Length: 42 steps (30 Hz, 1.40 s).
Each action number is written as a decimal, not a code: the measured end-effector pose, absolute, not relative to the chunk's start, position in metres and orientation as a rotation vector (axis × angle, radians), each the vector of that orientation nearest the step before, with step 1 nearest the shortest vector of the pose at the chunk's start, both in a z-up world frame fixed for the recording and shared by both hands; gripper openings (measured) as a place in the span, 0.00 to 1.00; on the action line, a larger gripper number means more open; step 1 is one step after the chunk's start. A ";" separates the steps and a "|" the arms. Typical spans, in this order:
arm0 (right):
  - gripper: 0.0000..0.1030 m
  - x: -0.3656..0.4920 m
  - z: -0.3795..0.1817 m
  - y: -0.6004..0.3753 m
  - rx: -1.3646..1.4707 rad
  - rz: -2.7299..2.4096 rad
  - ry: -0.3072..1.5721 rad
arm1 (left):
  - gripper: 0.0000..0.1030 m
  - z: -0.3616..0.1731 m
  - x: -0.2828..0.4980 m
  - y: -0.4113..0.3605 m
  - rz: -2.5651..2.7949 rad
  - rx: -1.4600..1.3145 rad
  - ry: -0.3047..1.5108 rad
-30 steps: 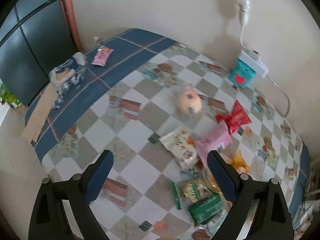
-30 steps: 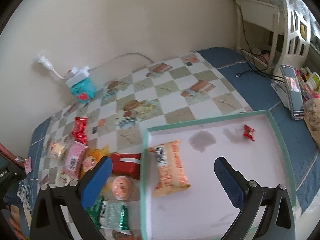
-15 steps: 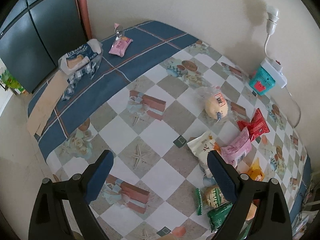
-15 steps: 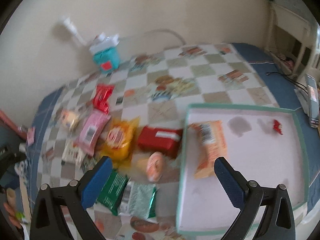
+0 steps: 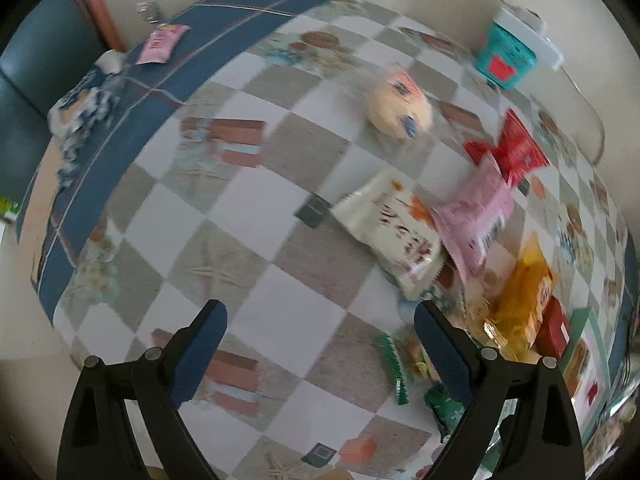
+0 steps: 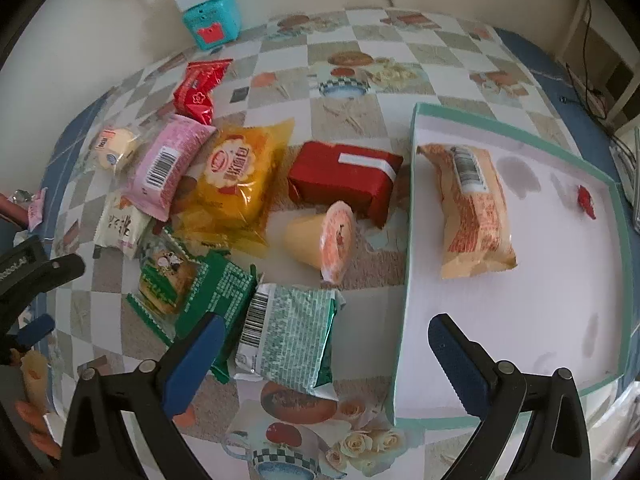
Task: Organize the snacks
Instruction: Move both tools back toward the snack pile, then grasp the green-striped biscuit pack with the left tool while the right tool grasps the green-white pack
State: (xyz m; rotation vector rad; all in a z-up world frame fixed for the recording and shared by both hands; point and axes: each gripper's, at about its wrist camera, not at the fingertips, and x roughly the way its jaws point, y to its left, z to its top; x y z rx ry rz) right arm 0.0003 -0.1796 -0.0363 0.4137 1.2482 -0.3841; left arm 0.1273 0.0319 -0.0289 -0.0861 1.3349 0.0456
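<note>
A pile of snacks lies on the checked tablecloth: a silver-green packet (image 6: 290,330), a dark green packet (image 6: 218,294), a jelly cup (image 6: 324,236) on its side, a red box (image 6: 344,180), a yellow bag (image 6: 236,176), a pink packet (image 6: 168,160) and a red packet (image 6: 198,90). A green-rimmed white tray (image 6: 408,240) holds an orange packet (image 6: 468,208) and a small red candy (image 6: 585,200). My right gripper (image 6: 324,344) is open and empty, over the silver-green packet and the tray's left rim. My left gripper (image 5: 320,340) is open and empty above bare cloth, left of a white packet (image 5: 392,228) and pink packet (image 5: 476,216).
A teal box (image 6: 212,16) with a white power strip stands at the wall. A round bun (image 5: 400,108) lies apart. A pink sachet (image 5: 160,42) and a tissue pack (image 5: 86,108) lie on the blue border. The left gripper's body (image 6: 24,272) shows at the left edge.
My right gripper has swung left from the tray and down toward the snack pile. My left gripper has come lower and closer to the table and the snacks.
</note>
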 end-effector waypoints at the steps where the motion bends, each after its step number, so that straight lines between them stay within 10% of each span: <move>1: 1.00 0.000 -0.037 -0.180 0.412 -0.386 1.254 | 0.92 -0.030 0.128 0.029 0.039 -0.075 1.336; 33: 1.00 -0.005 -0.044 -0.196 0.452 -0.440 1.306 | 0.92 -0.066 0.103 -0.090 -0.189 0.292 1.404; 42: 0.97 -0.004 -0.036 -0.190 0.471 -0.389 1.265 | 0.67 -0.066 0.108 -0.069 -0.137 0.170 1.439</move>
